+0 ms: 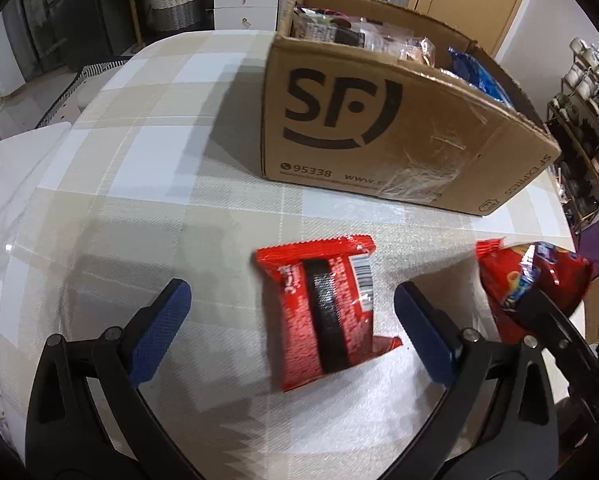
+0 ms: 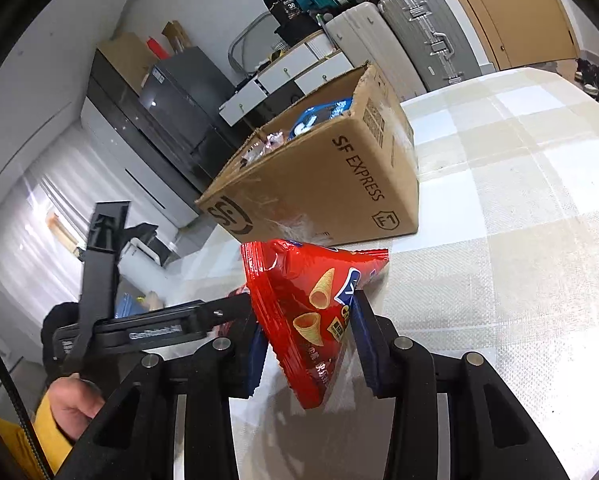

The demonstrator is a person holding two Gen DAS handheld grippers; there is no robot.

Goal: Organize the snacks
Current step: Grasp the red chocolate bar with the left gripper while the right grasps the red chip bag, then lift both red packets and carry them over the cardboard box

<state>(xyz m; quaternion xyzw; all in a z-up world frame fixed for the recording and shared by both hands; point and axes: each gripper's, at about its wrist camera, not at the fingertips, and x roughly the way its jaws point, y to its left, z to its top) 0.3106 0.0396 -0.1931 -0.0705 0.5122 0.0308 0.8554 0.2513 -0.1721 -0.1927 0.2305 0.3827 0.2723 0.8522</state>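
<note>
Right gripper [image 2: 309,344]: clamped on a red bag of cone-shaped corn snacks [image 2: 315,320], which is pinched between the two blue pads and held clear of the checked tablecloth [image 2: 519,240].
Left gripper [image 1: 291,320]: spread wide and empty, with a flat red snack packet [image 1: 323,308] lying on the cloth between its fingers, touched by neither.
Cardboard box [image 2: 319,184]: seen open-topped just ahead of and above the held bag, with other snack packets already inside.
Risk, slipping: the bag appears to be gripped across its puffy middle, so it could be squeezed out of the pads if it is swung quickly.
Risk, box rim: the bag's hanging corner could be caught on the near wall unless it is lifted higher first.
Risk, collision: the two grippers are seen close together, the left one just beside the bag, so a knock may be expected if both are moved at once.
Risk, crushing: the brittle cones could be broken by so tight a clamp.
</note>
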